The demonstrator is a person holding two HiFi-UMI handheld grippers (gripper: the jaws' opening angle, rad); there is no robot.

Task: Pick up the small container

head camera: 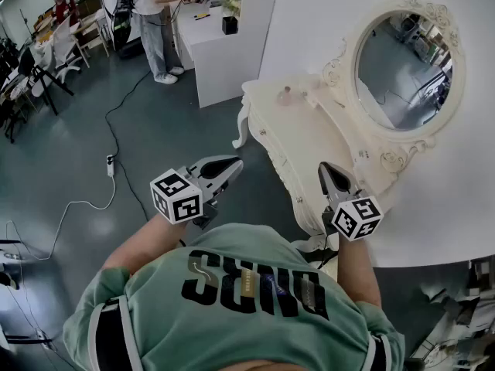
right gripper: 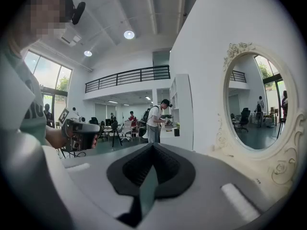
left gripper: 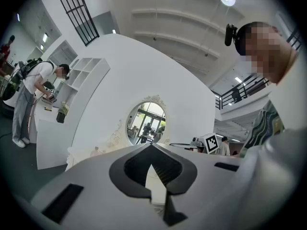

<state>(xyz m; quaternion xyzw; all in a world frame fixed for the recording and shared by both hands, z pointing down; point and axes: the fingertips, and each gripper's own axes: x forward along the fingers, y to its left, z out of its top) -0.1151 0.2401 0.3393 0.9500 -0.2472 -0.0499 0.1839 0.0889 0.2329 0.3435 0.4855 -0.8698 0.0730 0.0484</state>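
White ornate bench [head camera: 309, 141] with oval mirror [head camera: 402, 68], against a white wall. Small container [head camera: 286, 96]: on bench's far end, well ahead of left gripper [head camera: 229, 166] and right gripper [head camera: 331, 175]. Both grippers: jaws together, nothing held.

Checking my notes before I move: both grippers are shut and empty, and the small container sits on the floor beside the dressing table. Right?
Not quite. The small container sits on top of the dressing table, near its far end, not on the floor; the head view shows it. The left gripper and right gripper are indeed shut and empty.
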